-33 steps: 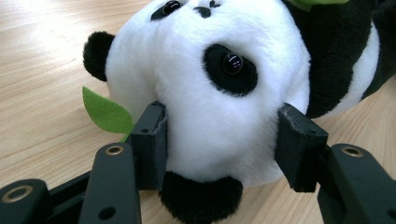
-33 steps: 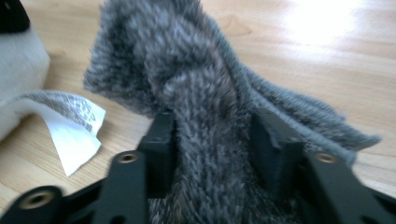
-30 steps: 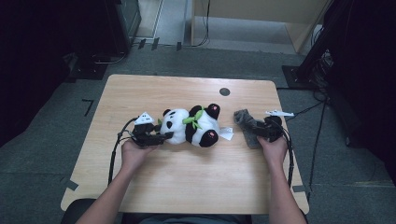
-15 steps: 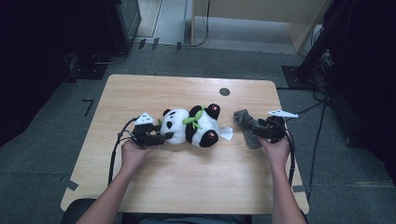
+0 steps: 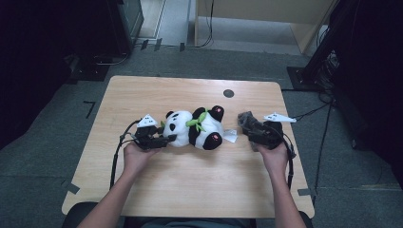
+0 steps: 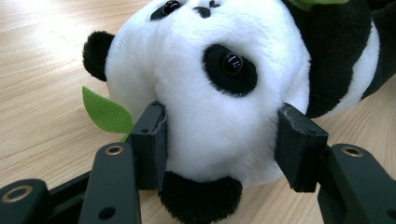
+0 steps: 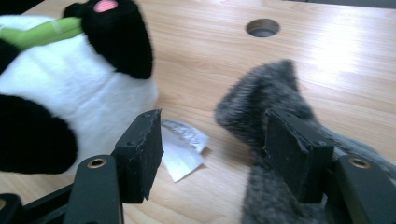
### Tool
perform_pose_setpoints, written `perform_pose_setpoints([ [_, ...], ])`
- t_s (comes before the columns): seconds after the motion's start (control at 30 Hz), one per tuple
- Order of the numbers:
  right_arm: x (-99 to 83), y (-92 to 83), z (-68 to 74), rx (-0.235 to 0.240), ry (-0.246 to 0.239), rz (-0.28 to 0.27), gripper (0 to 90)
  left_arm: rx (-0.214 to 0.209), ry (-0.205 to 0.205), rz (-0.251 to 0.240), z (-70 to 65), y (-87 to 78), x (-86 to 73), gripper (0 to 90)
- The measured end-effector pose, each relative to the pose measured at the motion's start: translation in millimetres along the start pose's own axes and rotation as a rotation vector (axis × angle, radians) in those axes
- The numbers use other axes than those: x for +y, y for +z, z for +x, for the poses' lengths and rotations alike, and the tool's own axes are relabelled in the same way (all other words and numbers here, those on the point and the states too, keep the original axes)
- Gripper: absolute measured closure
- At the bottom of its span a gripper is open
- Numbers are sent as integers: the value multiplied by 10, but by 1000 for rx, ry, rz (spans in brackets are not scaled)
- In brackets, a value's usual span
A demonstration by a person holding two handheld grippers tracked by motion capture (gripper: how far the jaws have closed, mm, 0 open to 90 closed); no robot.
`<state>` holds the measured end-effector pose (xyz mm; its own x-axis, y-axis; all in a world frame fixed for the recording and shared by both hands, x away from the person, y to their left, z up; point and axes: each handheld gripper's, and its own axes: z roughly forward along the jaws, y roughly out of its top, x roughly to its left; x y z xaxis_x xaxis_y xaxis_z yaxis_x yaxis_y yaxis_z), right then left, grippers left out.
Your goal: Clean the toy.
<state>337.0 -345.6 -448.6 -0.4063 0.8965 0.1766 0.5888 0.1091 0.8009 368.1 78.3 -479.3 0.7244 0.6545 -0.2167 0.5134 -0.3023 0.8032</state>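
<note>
Left gripper (image 6: 219, 140): fingers pinch the black-and-white plush panda's (image 5: 195, 129) head, unchanged.
Right gripper (image 7: 215, 154): fingers just spreading, lifted off grey furry cloth (image 7: 275, 107).
Tag (image 7: 182, 147): unreadable.

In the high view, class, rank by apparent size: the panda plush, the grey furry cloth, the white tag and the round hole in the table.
1. panda plush
2. grey furry cloth
3. white tag and round hole: look alike, unranked.
</note>
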Motion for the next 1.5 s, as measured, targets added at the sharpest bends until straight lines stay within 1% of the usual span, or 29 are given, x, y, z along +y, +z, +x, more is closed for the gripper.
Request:
perform_pose_setpoints([
  [0.1, 9, -2, 84, 15, -16, 6, 361, -1, 0, 0, 0, 0, 0, 431],
  [0.2, 22, -23, 174, 51, -14, -3, 355, 0, -1, 0, -1, 0, 0, 432],
  [0.27, 27, -28, 222, 67, -17, -8, 338, 2, 1, 1, -5, -1, -1, 431],
  [0.3, 32, -30, 249, 69, -29, -10, 331, 2, 3, 2, -7, -3, -2, 431],
  [0.4, 45, -39, 344, 91, -45, -17, 307, 4, 4, 3, -11, -4, -3, 431],
  [0.47, 53, -41, 401, 113, -53, -21, 286, 4, 4, 3, -12, -5, -2, 431],
  [0.53, 57, -41, 451, 137, -51, -27, 269, 5, 2, 3, -13, -5, -1, 432],
  [0.6, 57, -39, 494, 169, -54, -30, 256, 6, 0, 3, -16, -6, 1, 433],
  [0.73, 51, -37, 577, 199, -84, -32, 217, 11, -12, 4, -31, -9, 18, 442],
  [0.87, 49, -40, 648, 245, -103, -43, 205, 10, -22, 6, -31, -12, 27, 445],
  [0.93, 41, -27, 690, 267, -113, -45, 183, 12, -22, 6, -35, -12, 28, 445],
  [0.97, 32, -15, 707, 283, -126, -44, 172, 12, -23, 6, -36, -11, 28, 444],
  [1.07, -5, 42, 739, 305, -168, -30, 165, 9, -23, 4, -29, -11, 26, 444],
  [1.23, -49, 169, 804, 314, -205, -1, 146, 8, -24, 3, -29, -9, 25, 443],
  [1.3, -58, 242, 811, 319, -202, 11, 147, 6, -24, 2, -26, -10, 24, 441],
  [1.37, -62, 305, 812, 311, -201, 19, 147, 4, -27, -1, -26, -9, 21, 436],
  [1.43, -65, 366, 812, 291, -206, 24, 150, -1, -30, -4, -21, -8, 15, 426],
  [1.5, -65, 418, 810, 284, -212, 26, 147, -5, -33, -6, -22, -6, 11, 414],
])
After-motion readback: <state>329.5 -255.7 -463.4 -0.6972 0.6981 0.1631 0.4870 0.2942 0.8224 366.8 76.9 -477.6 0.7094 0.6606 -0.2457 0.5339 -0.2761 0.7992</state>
